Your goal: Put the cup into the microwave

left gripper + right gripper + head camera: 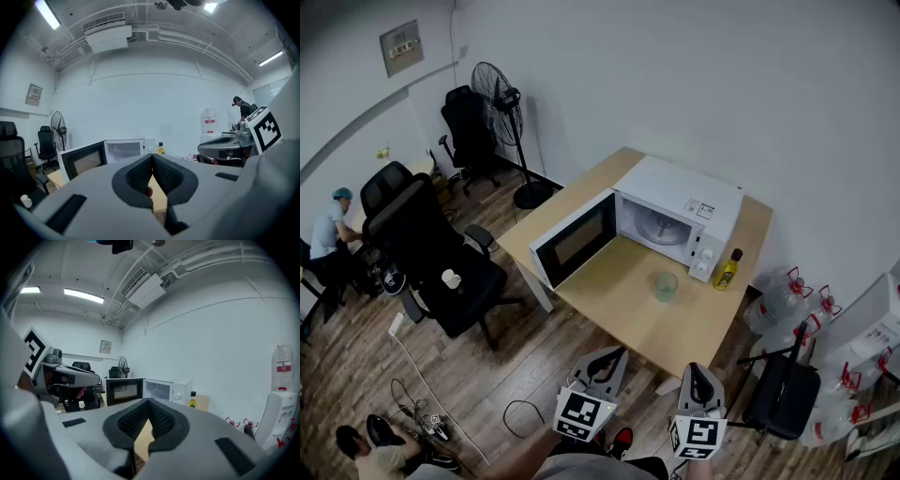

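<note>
A clear cup stands upright on the wooden table, just in front of the white microwave. The microwave door hangs open to the left and the cavity shows a glass turntable. Both grippers hover off the table's near edge, short of the cup. My left gripper is shut, jaws meeting with nothing between them. My right gripper is shut and empty too. Both gripper views show the microwave; the jaws hide the cup there.
A yellow bottle stands right of the microwave. Black office chairs, one bearing a small white cup, and a standing fan sit left of the table. Water jugs and a black chair crowd the right. A cable lies on the floor.
</note>
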